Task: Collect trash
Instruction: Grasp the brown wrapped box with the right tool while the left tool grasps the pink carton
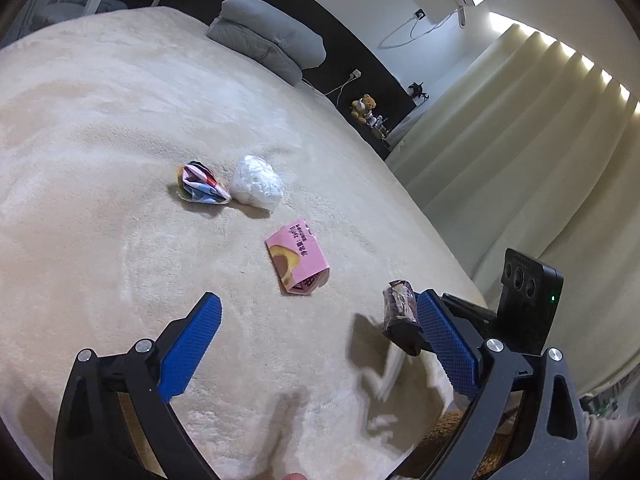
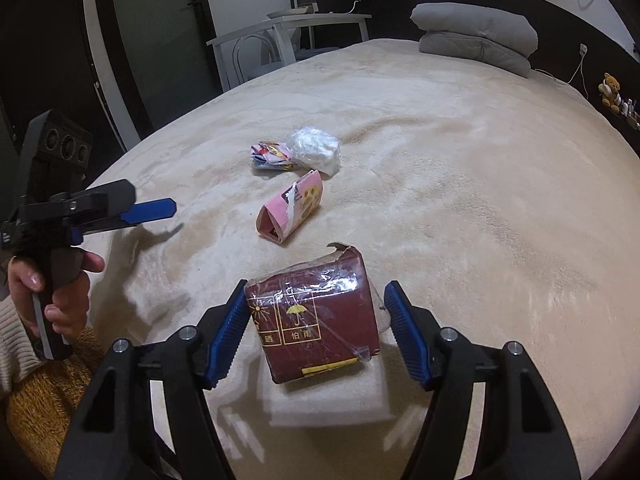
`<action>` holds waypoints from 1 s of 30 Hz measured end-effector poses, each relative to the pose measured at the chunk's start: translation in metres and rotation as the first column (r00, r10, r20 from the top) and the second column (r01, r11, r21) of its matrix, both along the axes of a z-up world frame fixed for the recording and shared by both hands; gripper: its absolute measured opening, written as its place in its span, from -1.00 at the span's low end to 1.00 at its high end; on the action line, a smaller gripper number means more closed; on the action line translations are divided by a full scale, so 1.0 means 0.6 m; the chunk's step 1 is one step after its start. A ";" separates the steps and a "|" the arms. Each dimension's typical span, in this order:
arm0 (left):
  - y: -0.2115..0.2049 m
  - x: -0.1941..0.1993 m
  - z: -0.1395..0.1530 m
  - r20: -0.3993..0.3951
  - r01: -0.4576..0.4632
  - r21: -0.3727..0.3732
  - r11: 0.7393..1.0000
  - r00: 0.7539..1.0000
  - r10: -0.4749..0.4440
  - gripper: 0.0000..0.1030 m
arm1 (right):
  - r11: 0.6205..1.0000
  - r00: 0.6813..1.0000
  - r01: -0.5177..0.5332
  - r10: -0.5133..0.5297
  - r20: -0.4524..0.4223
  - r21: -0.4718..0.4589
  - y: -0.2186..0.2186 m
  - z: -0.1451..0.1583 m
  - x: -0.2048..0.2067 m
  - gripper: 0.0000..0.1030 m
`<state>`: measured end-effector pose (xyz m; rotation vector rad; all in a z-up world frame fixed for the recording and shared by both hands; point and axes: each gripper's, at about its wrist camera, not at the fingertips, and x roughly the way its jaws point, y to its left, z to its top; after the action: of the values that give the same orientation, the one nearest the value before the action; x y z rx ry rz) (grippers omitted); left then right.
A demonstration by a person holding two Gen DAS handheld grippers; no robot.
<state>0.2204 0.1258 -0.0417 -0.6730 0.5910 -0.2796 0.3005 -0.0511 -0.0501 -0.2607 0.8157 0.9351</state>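
A dark red carton wrapped in clear film (image 2: 316, 320) hangs tilted just above the cream bed cover (image 2: 480, 220), casting a shadow below it. My right gripper (image 2: 316, 286) is shut on the carton. Farther out on the bed lie a pink wrapper (image 2: 290, 210), a crumpled white plastic bag (image 2: 316, 150) and a colourful wrapper (image 2: 272, 156). My left gripper (image 1: 320, 298) is open with nothing between its blue fingers (image 1: 192, 344). It points at the pink wrapper (image 1: 298, 260) from short range. The carton (image 1: 400, 312) shows beside its right finger.
A person's hand (image 2: 60, 292) holds the left gripper (image 2: 160, 208) at the bed's left edge. A folded grey duvet (image 2: 476, 32) lies at the head of the bed. A white table (image 2: 296, 24) stands behind, and curtains (image 1: 520, 160) hang along the right side.
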 end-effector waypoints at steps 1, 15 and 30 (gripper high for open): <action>-0.002 0.006 -0.001 0.002 0.002 -0.018 1.000 1.000 -0.002 0.85 | 1.000 1.000 0.012 -0.012 0.008 0.007 -0.009 0.005 -0.004 0.30; -0.015 0.102 -0.029 -0.031 -0.022 -0.125 0.992 0.999 0.018 0.85 | 0.991 0.995 0.097 -0.098 0.006 0.096 -0.117 0.040 -0.016 0.30; -0.059 0.156 -0.059 -0.190 -0.065 0.167 0.984 0.977 0.097 -0.17 | 0.985 0.996 0.092 -0.094 0.005 0.144 -0.137 0.060 -0.015 0.30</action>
<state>0.3142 0.0904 -0.0774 -0.5716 0.7658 -0.0875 0.2914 -0.1333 -0.0142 -0.1022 0.7403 0.8990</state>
